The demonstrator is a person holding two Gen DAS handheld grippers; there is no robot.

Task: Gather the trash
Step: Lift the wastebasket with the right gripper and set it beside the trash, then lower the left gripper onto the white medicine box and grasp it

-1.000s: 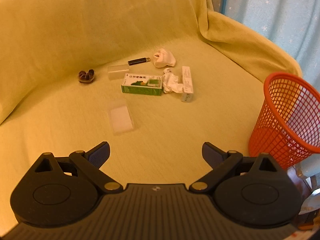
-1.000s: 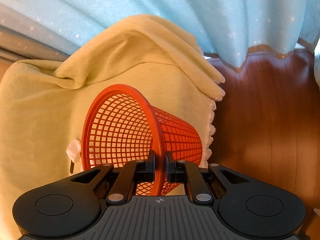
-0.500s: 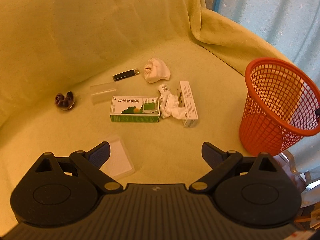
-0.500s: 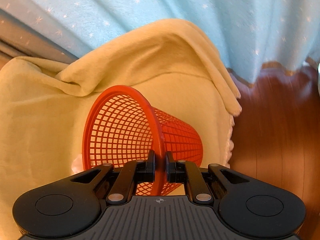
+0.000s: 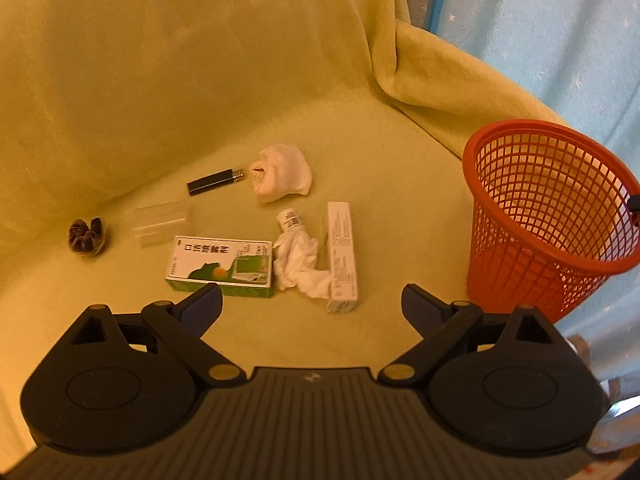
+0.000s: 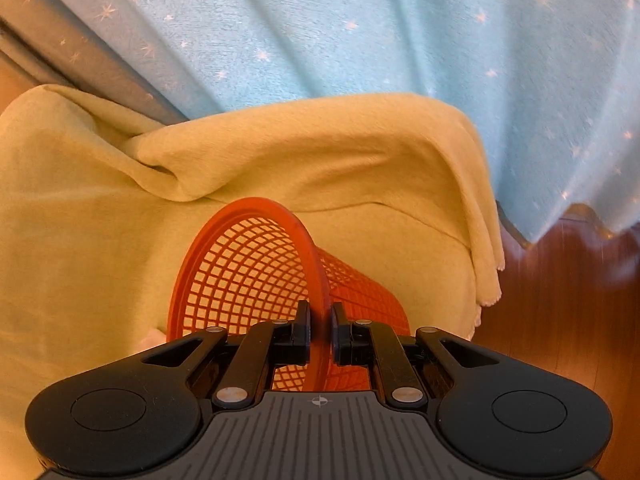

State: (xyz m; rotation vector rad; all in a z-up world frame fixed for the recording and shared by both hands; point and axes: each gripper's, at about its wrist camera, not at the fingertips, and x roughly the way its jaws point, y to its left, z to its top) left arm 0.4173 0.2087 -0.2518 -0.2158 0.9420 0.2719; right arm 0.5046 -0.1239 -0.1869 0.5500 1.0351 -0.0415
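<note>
Right gripper (image 6: 319, 334) clamped on basket (image 6: 256, 280) rim; left gripper (image 5: 311, 307) wide open, empty, above tissue (image 5: 298, 262) between two boxes. Risks: basket tipping off sofa edge, grabbing box with tissue.

Print on green box (image 5: 221, 266) and long white box (image 5: 341, 258): too small to read. Near edge of green box covered by left finger pad (image 5: 202, 309) of left gripper (image 5: 311, 309). Dark ridged object (image 5: 87, 236) toward the left edge of the yellow blanket (image 5: 200, 80): identity unclear. Right wrist view: orange mesh basket (image 6: 256, 276) base hidden behind right gripper (image 6: 319, 334); a pale scrap (image 6: 150, 338) beside it, mostly covered. Wood floor (image 6: 560, 300) motion-blurred. Metallic object (image 5: 612, 400) at the right edge of the left wrist view, cut off.
</note>
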